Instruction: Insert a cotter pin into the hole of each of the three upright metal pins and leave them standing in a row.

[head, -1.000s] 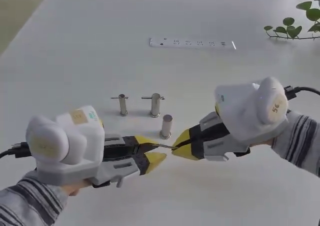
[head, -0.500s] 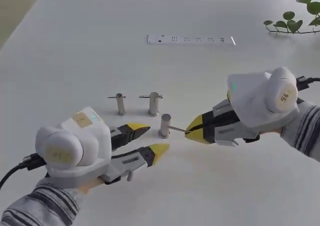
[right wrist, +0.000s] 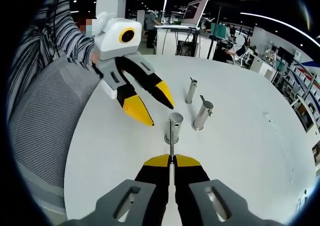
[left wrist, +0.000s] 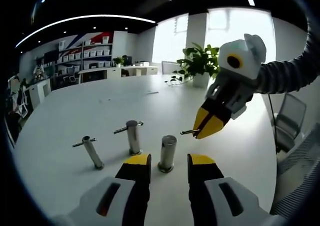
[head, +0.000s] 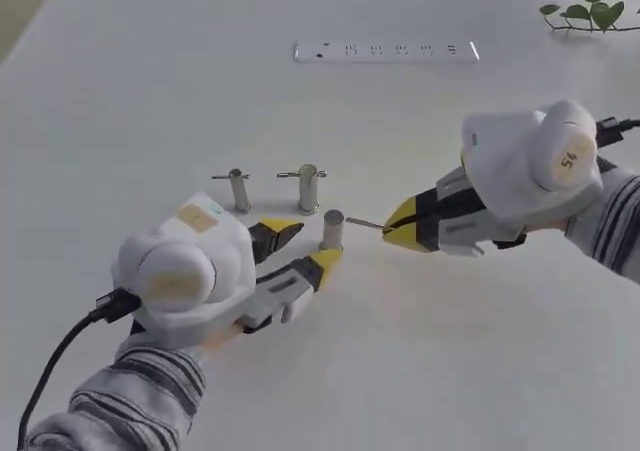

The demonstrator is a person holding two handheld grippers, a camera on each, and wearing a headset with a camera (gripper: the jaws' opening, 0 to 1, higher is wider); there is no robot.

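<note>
The left hand-held gripper (head: 315, 242) has its jaws apart; the right hand-held gripper (head: 389, 229), facing it, pinches a cotter pin (head: 365, 223).

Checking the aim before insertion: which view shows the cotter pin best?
The right gripper view: the cotter pin runs from the shut right hand-held gripper toward the bare metal pin. The head view shows a short sliver from the side; the left gripper view, just its protruding end.

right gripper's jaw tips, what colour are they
Yellow, over black, on the right gripper; shows best in the left gripper view.
</note>
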